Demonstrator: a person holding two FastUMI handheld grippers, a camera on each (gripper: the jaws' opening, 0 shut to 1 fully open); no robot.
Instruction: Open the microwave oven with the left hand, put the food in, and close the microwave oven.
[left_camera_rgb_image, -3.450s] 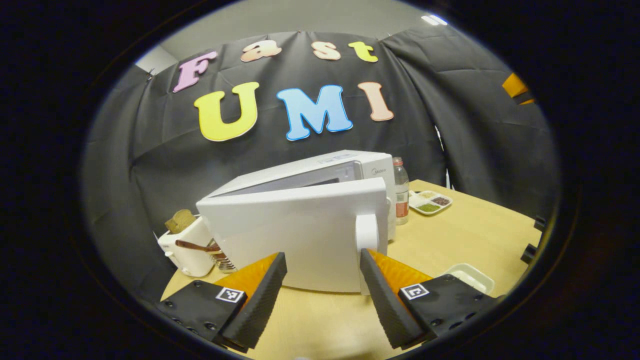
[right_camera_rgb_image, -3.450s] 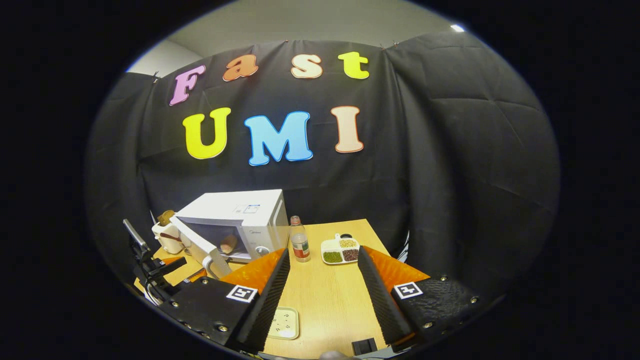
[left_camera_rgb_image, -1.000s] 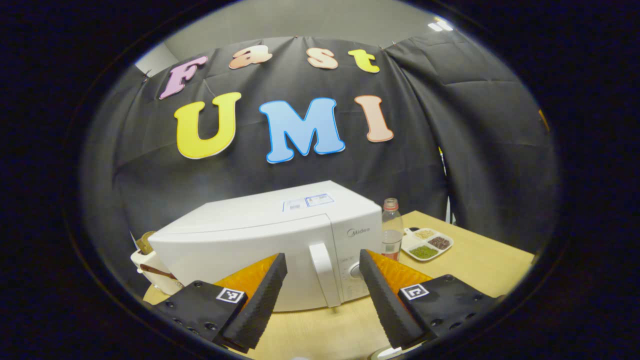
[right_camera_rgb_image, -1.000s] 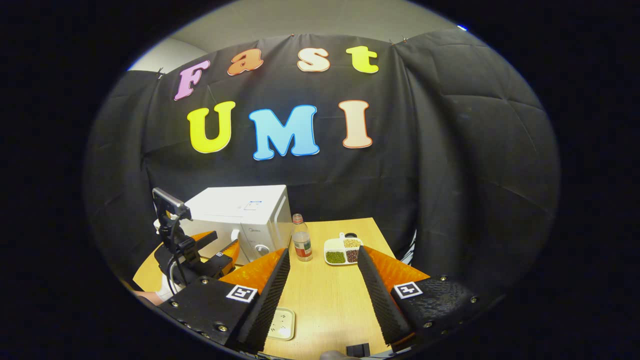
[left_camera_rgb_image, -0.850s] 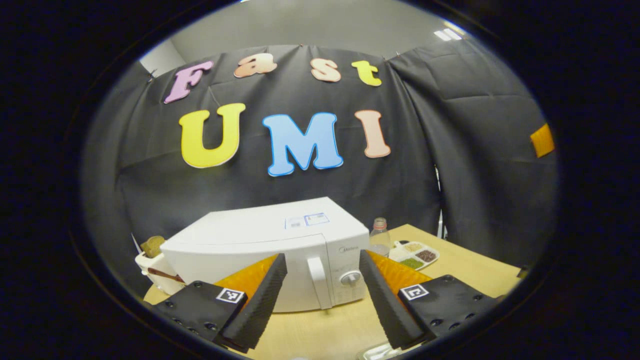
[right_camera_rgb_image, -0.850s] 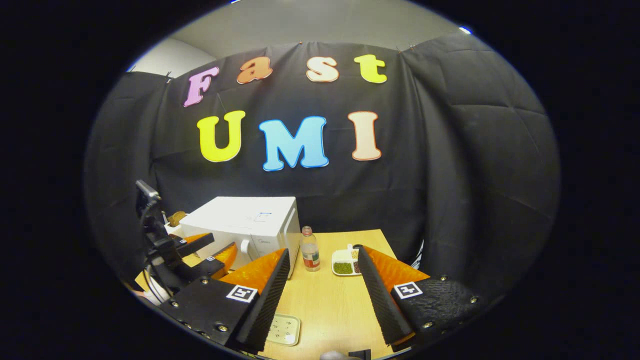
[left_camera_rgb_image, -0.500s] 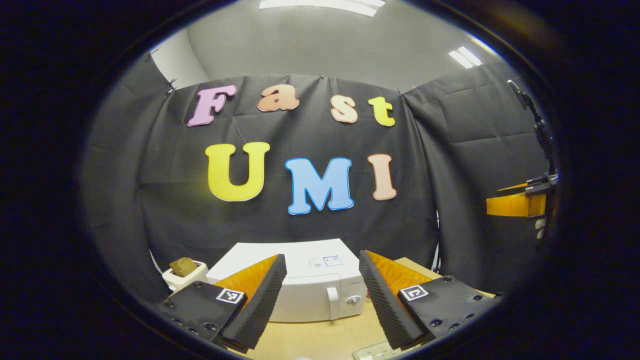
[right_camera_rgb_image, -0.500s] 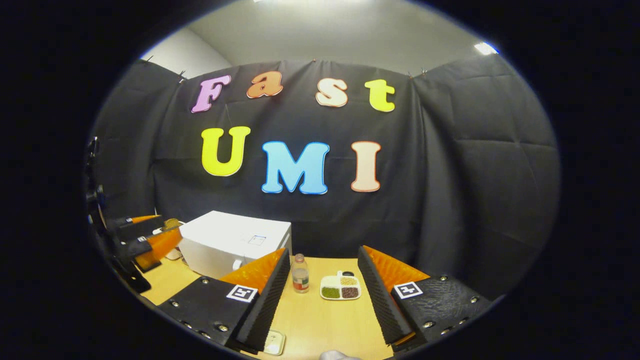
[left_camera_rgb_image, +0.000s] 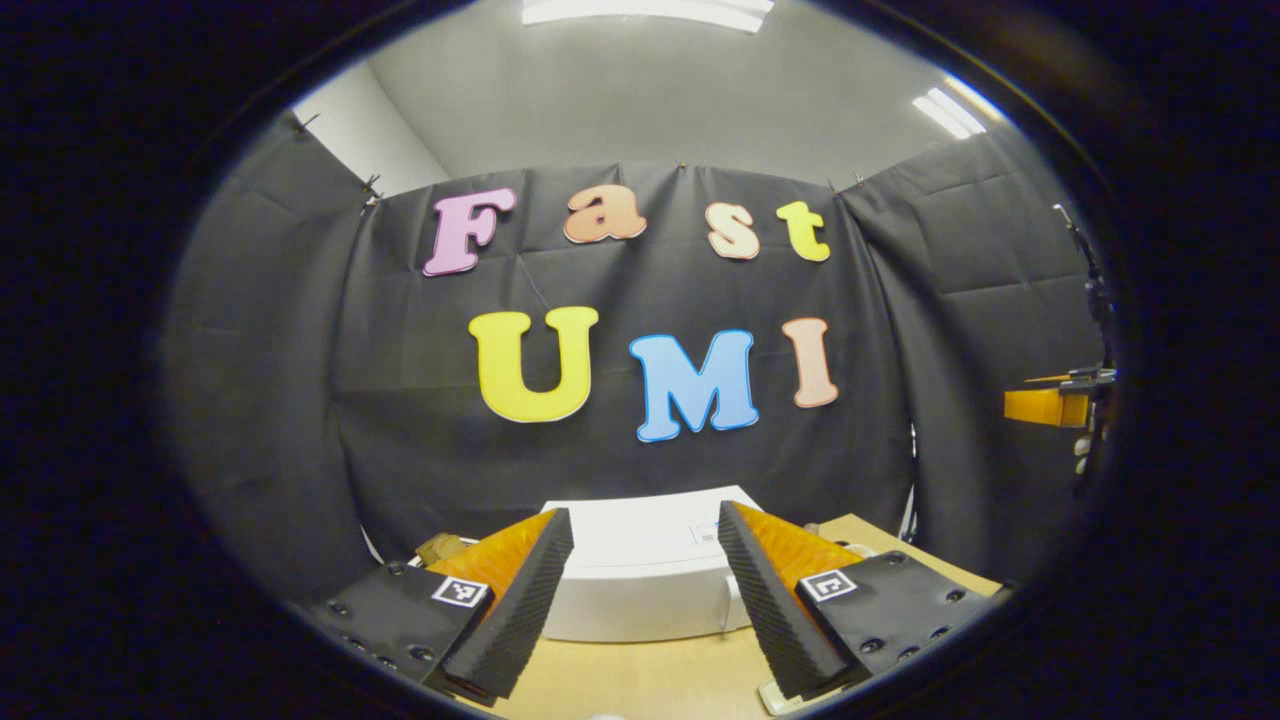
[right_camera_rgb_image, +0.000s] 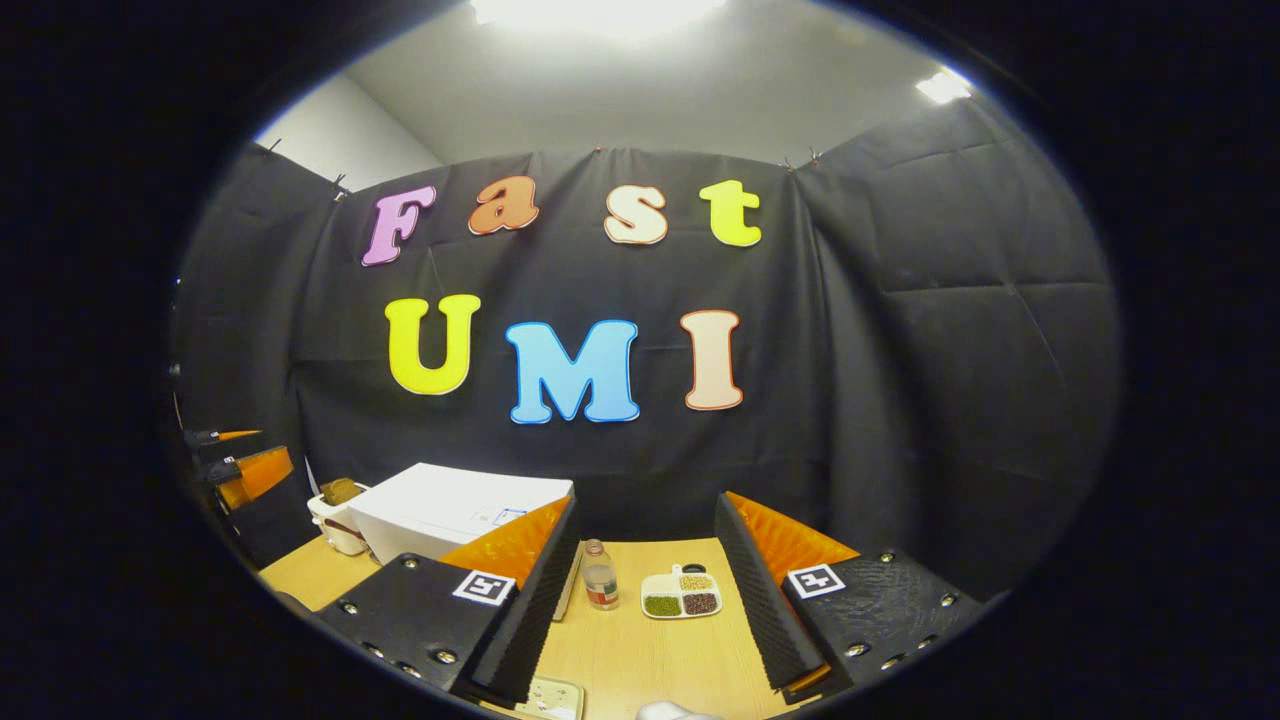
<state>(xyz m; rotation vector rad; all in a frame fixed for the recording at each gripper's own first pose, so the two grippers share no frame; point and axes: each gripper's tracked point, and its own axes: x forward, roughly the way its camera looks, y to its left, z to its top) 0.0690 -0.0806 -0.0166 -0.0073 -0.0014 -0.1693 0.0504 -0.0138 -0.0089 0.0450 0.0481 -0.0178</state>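
Observation:
The white microwave (left_camera_rgb_image: 640, 590) stands on the wooden table (left_camera_rgb_image: 650, 680) with its door shut, so its inside is hidden. My left gripper (left_camera_rgb_image: 643, 512) is held open and empty some way in front of the oven, touching nothing. In the right gripper view the microwave (right_camera_rgb_image: 450, 512) sits at the lower left, and my right gripper (right_camera_rgb_image: 646, 500) hangs open and empty above the table (right_camera_rgb_image: 640, 650). The left gripper (right_camera_rgb_image: 240, 455) appears at the far left edge there. The right gripper (left_camera_rgb_image: 1050, 400) appears at the far right edge of the left gripper view.
A white toaster with bread (right_camera_rgb_image: 335, 510) stands left of the microwave. To the oven's right are a small bottle (right_camera_rgb_image: 600, 578) and a divided dish of beans (right_camera_rgb_image: 682, 594). A flat white tray (right_camera_rgb_image: 545, 698) lies at the near table edge.
The microwave door went from ajar to shut. Since then both grippers have drawn back from the oven and tilted upward, so it sits lower and smaller in both views.

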